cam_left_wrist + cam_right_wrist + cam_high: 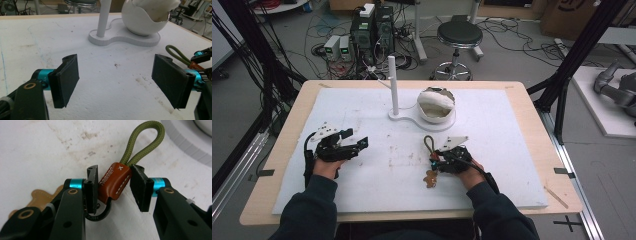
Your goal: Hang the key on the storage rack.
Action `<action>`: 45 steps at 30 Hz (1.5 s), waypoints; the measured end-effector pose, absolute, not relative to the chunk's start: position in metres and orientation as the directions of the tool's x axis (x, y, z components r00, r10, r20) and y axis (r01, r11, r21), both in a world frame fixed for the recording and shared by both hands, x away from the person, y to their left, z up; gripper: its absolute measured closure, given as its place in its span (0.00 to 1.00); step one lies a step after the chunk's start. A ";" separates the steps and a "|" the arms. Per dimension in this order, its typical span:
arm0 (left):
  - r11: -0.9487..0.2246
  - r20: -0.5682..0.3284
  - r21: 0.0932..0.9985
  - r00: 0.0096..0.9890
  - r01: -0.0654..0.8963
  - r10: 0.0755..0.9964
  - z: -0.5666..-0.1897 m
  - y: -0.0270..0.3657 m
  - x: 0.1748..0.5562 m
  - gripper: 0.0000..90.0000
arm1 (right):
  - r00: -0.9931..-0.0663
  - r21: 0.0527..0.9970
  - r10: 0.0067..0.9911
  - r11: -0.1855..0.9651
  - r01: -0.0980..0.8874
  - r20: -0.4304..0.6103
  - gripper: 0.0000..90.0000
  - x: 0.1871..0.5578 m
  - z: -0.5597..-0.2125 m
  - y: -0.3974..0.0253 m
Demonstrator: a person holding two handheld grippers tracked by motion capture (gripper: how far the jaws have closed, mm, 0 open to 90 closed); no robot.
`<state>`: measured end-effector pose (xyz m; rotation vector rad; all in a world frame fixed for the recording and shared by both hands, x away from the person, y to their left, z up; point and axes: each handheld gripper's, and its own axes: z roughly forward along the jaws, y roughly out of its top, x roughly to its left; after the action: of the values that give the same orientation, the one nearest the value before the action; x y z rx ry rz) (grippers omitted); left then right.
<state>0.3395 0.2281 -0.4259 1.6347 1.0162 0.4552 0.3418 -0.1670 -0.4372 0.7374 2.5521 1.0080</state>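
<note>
I judge the keychain light and floppy, its leather tab the firmest hold. It lies near the foam board's front edge, pinched by my right gripper; my left gripper gapes wide.

Between the jaws of the right claw we see a keychain tab of smooth, slightly glossy brown leather with pale stitching, and beyond it a loop of matt woven olive cord. The jaws' pads look like matt black rubber. Under the claw, the bench's white foam sheet is rough and stained.
</note>
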 end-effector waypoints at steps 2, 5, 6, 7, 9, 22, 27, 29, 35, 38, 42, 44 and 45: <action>-0.027 -0.207 0.924 0.558 0.382 0.804 -0.426 0.228 0.340 0.24 | -0.824 0.710 0.560 0.614 0.346 -0.083 0.68 0.342 -0.436 -0.168; -0.029 -0.206 0.923 0.557 0.383 0.805 -0.426 0.229 0.340 0.24 | -0.815 0.741 0.578 0.566 0.361 -0.044 0.68 0.345 -0.432 -0.173; -0.026 -0.207 0.923 0.556 0.383 0.805 -0.426 0.229 0.340 0.24 | -0.814 0.750 0.580 0.554 0.361 -0.036 0.68 0.345 -0.432 -0.174; -0.028 -0.206 0.923 0.557 0.383 0.805 -0.426 0.229 0.340 0.24 | -0.814 0.750 0.580 0.554 0.361 -0.036 0.68 0.345 -0.432 -0.174; -0.026 -0.209 0.922 0.555 0.385 0.805 -0.426 0.229 0.339 0.24 | -0.810 0.767 0.587 0.529 0.363 -0.021 0.68 0.346 -0.431 -0.175; -0.034 -0.206 0.922 0.562 0.387 0.801 -0.427 0.229 0.339 0.25 | -0.764 0.752 0.634 0.444 0.486 0.120 0.62 0.361 -0.439 -0.171; -0.030 -0.212 0.920 0.562 0.390 0.800 -0.427 0.228 0.339 0.25 | -0.769 0.692 0.628 0.504 0.516 0.116 0.63 0.360 -0.446 -0.160; -0.029 -0.212 0.921 0.561 0.390 0.800 -0.427 0.228 0.339 0.25 | -0.765 0.684 0.641 0.531 0.500 0.061 0.65 0.355 -0.446 -0.154; -0.039 -0.205 0.920 0.565 0.389 0.799 -0.427 0.228 0.339 0.25 | -0.772 0.676 0.635 0.565 0.474 0.010 0.81 0.354 -0.443 -0.153; -0.039 -0.205 0.920 0.564 0.390 0.800 -0.427 0.228 0.339 0.25 | -0.781 0.678 0.623 0.558 0.479 0.038 0.83 0.355 -0.442 -0.155; -0.038 -0.206 0.919 0.562 0.392 0.801 -0.427 0.229 0.338 0.25 | -0.794 0.730 0.606 0.522 0.440 0.045 0.84 0.354 -0.436 -0.156; -0.034 -0.208 0.920 0.561 0.390 0.801 -0.427 0.229 0.338 0.25 | -0.795 0.763 0.604 0.487 0.425 0.057 0.84 0.353 -0.431 -0.158; -0.036 -0.207 0.920 0.563 0.391 0.800 -0.427 0.229 0.338 0.25 | -0.793 0.778 0.606 0.469 0.418 0.061 0.84 0.354 -0.429 -0.160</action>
<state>0.3382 0.2289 -0.4271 1.6478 1.0157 0.4446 0.3537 -0.1602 -0.4289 0.8842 2.4928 1.2273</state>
